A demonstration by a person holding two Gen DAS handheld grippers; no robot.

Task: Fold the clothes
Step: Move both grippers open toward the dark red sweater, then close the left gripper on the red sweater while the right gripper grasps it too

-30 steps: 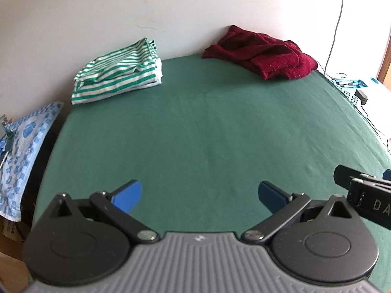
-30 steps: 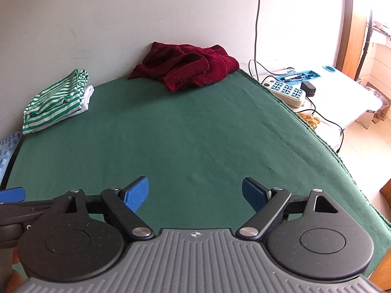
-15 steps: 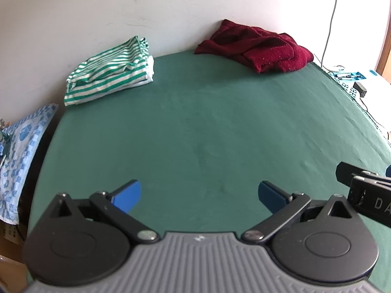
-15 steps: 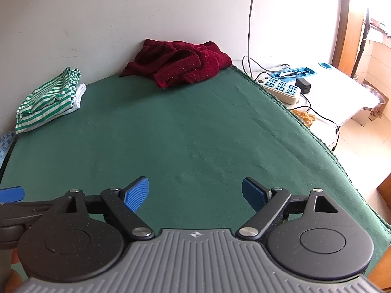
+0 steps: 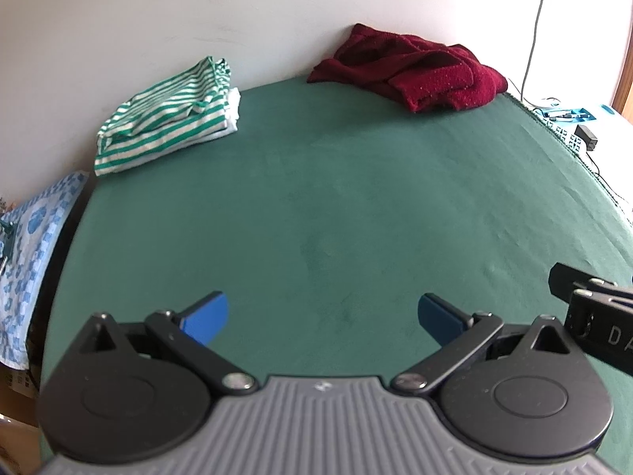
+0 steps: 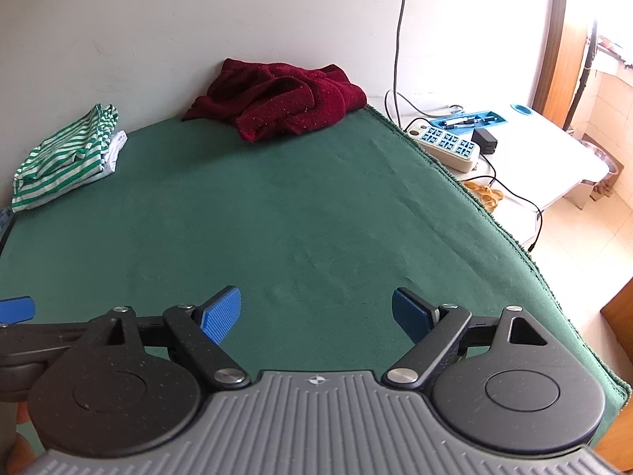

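A crumpled dark red garment [image 5: 419, 75] lies at the far edge of the green table [image 5: 336, 217] against the wall; it also shows in the right wrist view [image 6: 285, 99]. A folded green-and-white striped garment [image 5: 170, 118] lies at the far left; it also shows in the right wrist view [image 6: 67, 154]. My left gripper [image 5: 322, 316] is open and empty above the near part of the table. My right gripper [image 6: 316, 310] is open and empty, beside the left one.
A blue-and-white patterned cloth [image 5: 27, 253] hangs off the table's left side. To the right stands a white side table [image 6: 546, 150] with a power strip [image 6: 447, 146], a blue pen tray [image 6: 470, 120], a black adapter and cables. The wall is close behind the table.
Both grippers have drawn back a little and tilted, so the clothes sit slightly farther away and the view has shifted. Both stay open and empty.
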